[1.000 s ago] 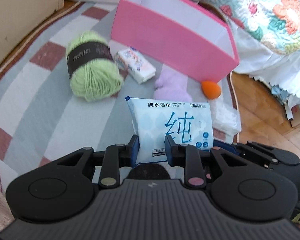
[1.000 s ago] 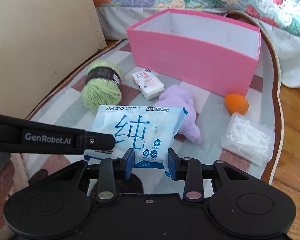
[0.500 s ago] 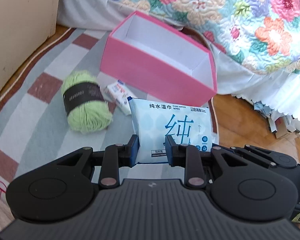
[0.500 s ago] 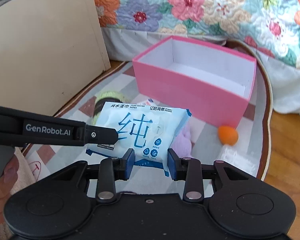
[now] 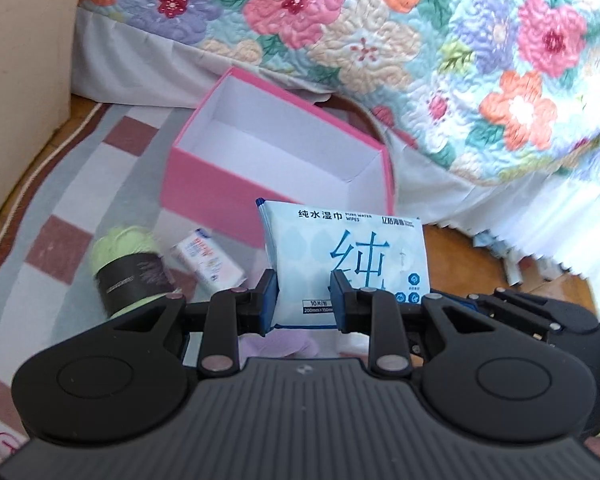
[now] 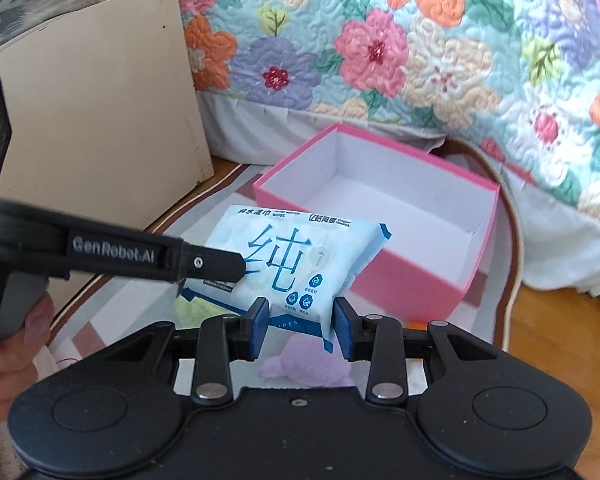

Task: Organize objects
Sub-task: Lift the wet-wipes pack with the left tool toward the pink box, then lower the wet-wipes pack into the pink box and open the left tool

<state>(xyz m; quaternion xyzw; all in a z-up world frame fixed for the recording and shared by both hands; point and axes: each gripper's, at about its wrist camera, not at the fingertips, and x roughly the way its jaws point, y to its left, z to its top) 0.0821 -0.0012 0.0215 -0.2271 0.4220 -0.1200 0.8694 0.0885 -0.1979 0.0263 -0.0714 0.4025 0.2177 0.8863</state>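
Observation:
Both grippers hold one white-and-blue pack of wet wipes (image 5: pixel 348 256) in the air, in front of and above the near wall of an empty pink box (image 5: pixel 284 152). My left gripper (image 5: pixel 305 300) is shut on the pack's near left edge. My right gripper (image 6: pixel 300 320) is shut on its near right edge; the pack (image 6: pixel 292 256) and the box (image 6: pixel 380 216) also show in the right wrist view. The left gripper's arm (image 6: pixel 112 252) reaches in from the left there.
On the checked rug (image 5: pixel 60 208) lie a green yarn ball (image 5: pixel 128 268), a small white packet (image 5: pixel 208 256) and a purple plush toy (image 6: pixel 300 364). A flowered bed quilt (image 5: pixel 420 40) hangs behind the box. A beige cabinet (image 6: pixel 100 120) stands at the left.
Both grippers have lifted the wipes pack up off the rug and carried it toward the pink box. The items on the rug now sit lower in both views.

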